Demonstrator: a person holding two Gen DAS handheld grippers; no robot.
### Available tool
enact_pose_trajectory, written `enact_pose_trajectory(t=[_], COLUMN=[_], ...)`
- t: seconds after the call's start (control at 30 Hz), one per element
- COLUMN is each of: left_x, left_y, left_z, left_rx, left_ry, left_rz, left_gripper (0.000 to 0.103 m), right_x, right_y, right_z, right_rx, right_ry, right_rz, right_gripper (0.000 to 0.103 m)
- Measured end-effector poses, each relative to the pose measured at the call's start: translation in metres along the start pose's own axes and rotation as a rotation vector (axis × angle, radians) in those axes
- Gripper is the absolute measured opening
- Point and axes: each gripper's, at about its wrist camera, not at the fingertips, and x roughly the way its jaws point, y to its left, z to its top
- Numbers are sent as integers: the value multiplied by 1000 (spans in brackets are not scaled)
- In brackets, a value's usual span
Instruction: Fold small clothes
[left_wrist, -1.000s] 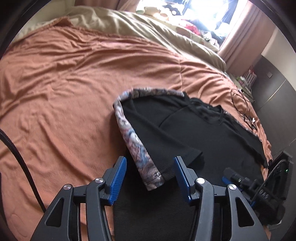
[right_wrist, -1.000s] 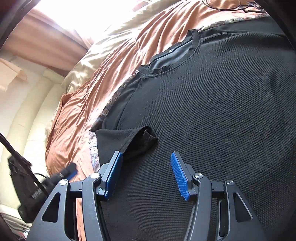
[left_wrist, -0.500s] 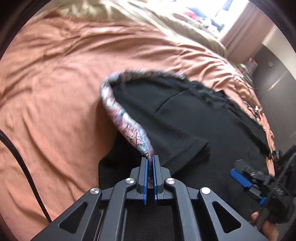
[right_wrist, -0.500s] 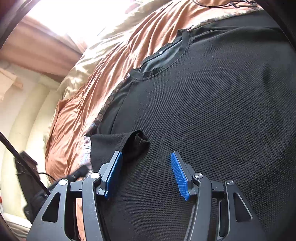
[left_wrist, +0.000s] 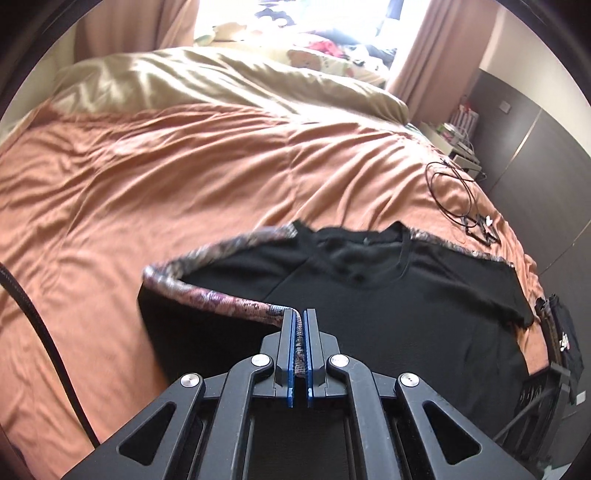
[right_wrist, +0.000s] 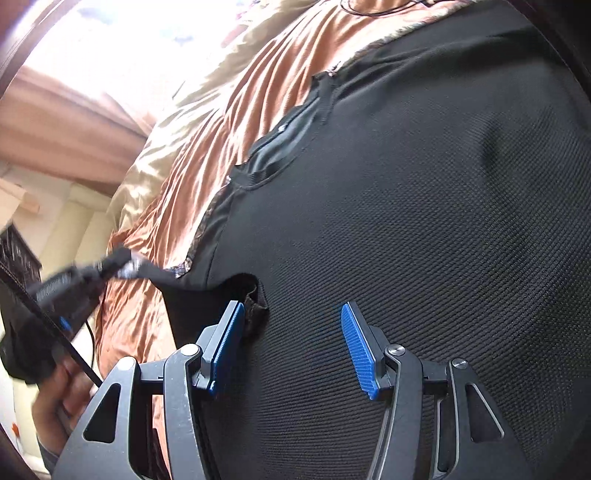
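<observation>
Spread on the orange bed (left_wrist: 155, 177), the black shirt (left_wrist: 424, 314) lies right of the left gripper (left_wrist: 298, 332), whose fingers pinch its patterned sleeve edge (left_wrist: 236, 304), while the right gripper (right_wrist: 291, 347) hovers with fingers spread above the shirt's body.

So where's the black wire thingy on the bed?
In the left wrist view the black cable lies coiled on the orange bedspread, far right, just beyond the black shirt, near the bed's edge.
</observation>
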Motion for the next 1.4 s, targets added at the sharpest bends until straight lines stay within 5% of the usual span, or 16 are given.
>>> enact_pose_trajectory(t=[0.2,0.33,1.0,1.17,1.33,1.4], left_x=[23,16,-15,-5,7,12], left_y=[-32,-35,78,97,108,109], left_z=[20,15,-72,-91,-107,-111], left_rx=[99,114,-75,-116,-140,-150], left_ry=[21,6,83,107,132,143], left_rz=[14,19,123,122,111,97], left_gripper=[9,47,48,48,48,47], right_x=[-5,-2,40,53,60,59], right_y=[4,2,19,27,31,35], right_z=[0,3,5,3,4,-1], right_rx=[-15,-19,-129,-157,-171,-200], right_ry=[1,12,82,83,80,73], right_rz=[9,12,19,2,-15,-51], right_gripper=[53,53,52,41,9,4])
